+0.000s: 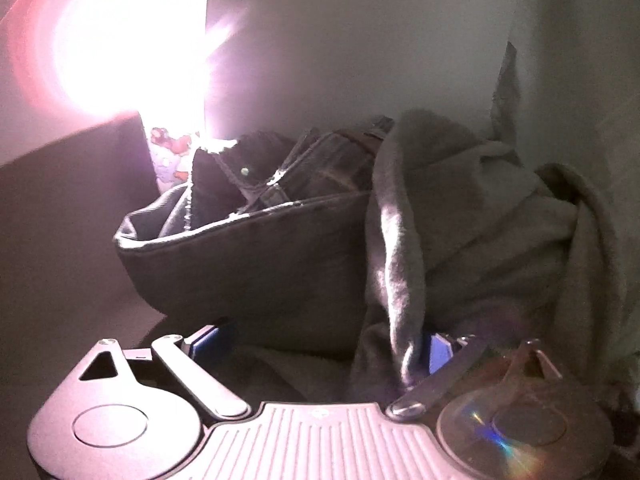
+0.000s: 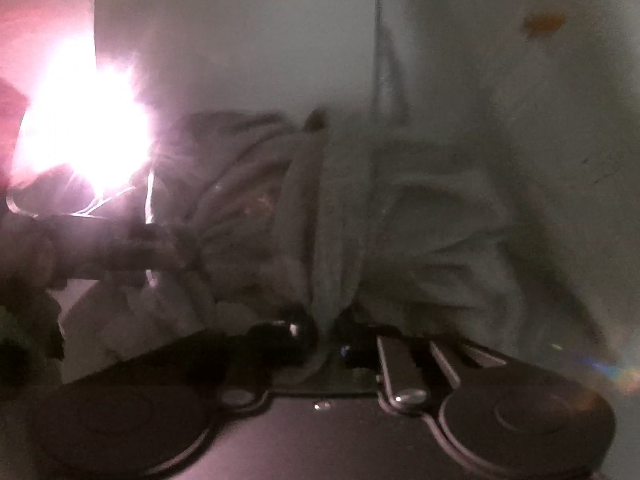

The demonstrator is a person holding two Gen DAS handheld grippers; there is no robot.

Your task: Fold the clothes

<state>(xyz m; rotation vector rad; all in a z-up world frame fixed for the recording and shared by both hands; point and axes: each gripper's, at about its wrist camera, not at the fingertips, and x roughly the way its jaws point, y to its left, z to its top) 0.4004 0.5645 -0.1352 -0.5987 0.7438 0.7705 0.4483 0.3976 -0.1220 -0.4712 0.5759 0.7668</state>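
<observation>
Left wrist view: the left gripper [image 1: 320, 340] gapes wide near a dark basket [image 1: 248, 256] of clothes; the right gripper [image 2: 326, 332] pinches a grey garment [image 2: 340, 220].

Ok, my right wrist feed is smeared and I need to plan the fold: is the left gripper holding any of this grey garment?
Observer: No. The left gripper has its jaws wide open; the grey garment only hangs across one finger.
Operator: Anything else ahead of it?
Observer: A dark soft-sided basket, right beside the garment.
Operator: Empty?
Observer: No, jeans lie in it, with a metal button showing.
</observation>
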